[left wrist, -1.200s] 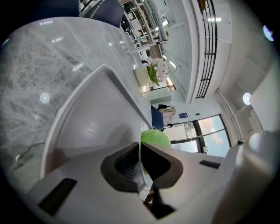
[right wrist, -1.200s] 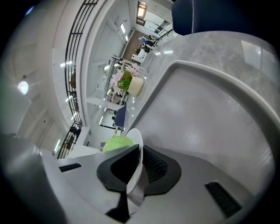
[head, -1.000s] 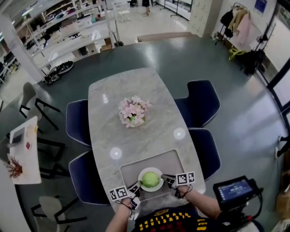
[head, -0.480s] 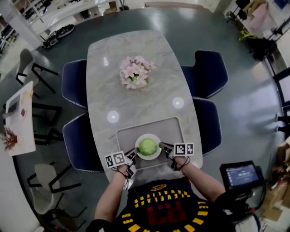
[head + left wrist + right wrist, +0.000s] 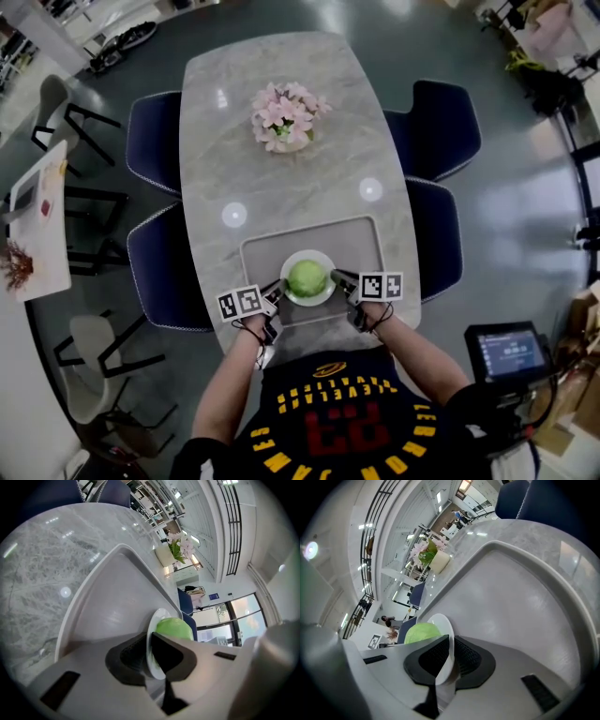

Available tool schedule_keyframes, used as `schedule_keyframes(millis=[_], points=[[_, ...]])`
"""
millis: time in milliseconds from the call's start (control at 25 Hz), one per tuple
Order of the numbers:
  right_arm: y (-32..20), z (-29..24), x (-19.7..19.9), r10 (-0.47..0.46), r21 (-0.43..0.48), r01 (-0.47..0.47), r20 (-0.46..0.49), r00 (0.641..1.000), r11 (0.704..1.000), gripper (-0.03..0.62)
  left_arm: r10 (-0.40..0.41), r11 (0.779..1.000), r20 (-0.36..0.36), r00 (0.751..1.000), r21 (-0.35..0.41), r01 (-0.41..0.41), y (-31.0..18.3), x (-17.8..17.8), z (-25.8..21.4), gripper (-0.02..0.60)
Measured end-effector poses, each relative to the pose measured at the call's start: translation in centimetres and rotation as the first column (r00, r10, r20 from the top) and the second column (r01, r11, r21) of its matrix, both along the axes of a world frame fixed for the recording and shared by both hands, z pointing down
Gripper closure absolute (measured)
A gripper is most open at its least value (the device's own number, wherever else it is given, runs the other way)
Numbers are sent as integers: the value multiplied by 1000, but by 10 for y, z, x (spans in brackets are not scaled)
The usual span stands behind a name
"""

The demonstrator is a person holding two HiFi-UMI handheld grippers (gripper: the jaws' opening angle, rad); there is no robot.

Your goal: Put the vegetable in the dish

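The green vegetable [image 5: 307, 277] sits in the white dish [image 5: 319, 300] on the tray [image 5: 262, 262], near end of the bench [image 5: 281, 187]. The left gripper [image 5: 277, 292] and right gripper [image 5: 339, 278] have their jaws clamped on opposite rims. The dish looks stiff, slick and breakable.

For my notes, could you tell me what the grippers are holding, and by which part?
Both hold the white dish by its rim: left gripper on one side, right gripper opposite.

L gripper [image 5: 149, 643] jaws clamped on rim of white dish [image 5: 158, 615], green veg [image 5: 174, 629] in dish, grey tray [image 5: 105, 604] under it, marble desk [image 5: 37, 569], pink flowers [image 5: 182, 544] at far end
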State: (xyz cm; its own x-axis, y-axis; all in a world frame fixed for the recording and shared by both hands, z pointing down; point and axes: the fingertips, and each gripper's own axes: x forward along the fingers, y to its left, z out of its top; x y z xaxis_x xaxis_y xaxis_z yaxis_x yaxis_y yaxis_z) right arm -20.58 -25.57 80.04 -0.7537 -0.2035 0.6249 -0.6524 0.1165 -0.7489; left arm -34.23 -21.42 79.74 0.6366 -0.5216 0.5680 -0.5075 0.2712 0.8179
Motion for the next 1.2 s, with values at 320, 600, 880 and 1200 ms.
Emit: schedule_keyframes(millis=[320,600,880,1200], points=[[0,-4,9,5,48,-1,-82,997,999,574,53,999,225,973,2,-54,3,-12,-1,534],[-10,-15,30,81,85,-75,-73,994,994,574,-13,1000,197,980,22,9,11,-23,-8,532],[-16,-39,38,188,131,-191,31,982,973,574,-12,997,194,981,81,-4,17,-11,-28,534],[2,-77,21,106,172,-132,152,983,976,591,-19,984,130,991,181,-5,29,4,-68,581]])
